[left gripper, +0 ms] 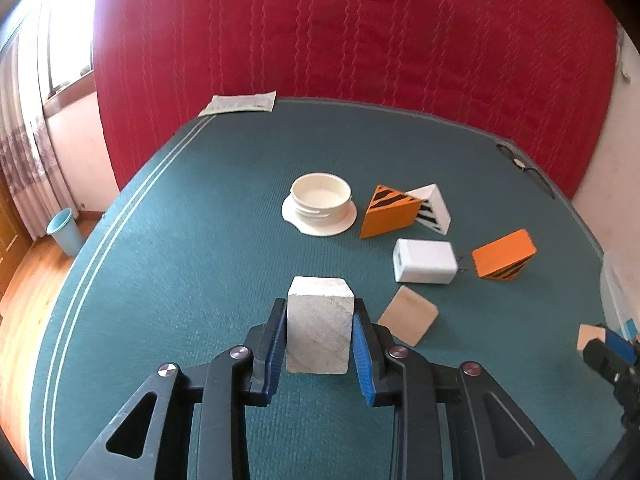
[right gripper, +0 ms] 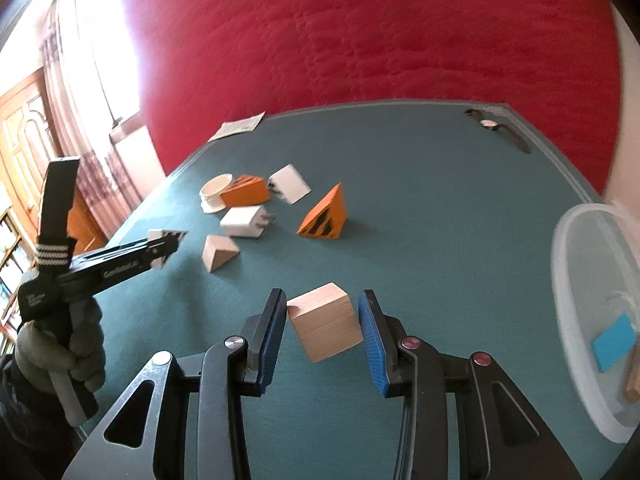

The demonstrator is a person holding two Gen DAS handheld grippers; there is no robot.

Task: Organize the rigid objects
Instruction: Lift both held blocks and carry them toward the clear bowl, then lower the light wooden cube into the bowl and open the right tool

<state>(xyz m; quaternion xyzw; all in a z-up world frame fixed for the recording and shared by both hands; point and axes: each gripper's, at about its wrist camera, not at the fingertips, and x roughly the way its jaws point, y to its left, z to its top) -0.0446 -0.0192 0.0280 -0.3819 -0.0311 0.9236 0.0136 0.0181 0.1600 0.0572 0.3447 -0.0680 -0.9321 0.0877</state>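
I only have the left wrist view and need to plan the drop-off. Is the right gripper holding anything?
Observer: Yes. The right gripper is shut on a wooden cube, which sits tilted between its pads.
Operator: Where is the container?
Observer: A clear tub stands just to the right of that gripper.
Operator: Anything in it?
Observer: A flat blue piece lies inside it.

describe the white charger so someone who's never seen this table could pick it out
On the green table mat, look right of the round white tub, just in front of the upright orange striped wedge. The white charger lies flat there: the only smooth rounded white box with metal prongs.
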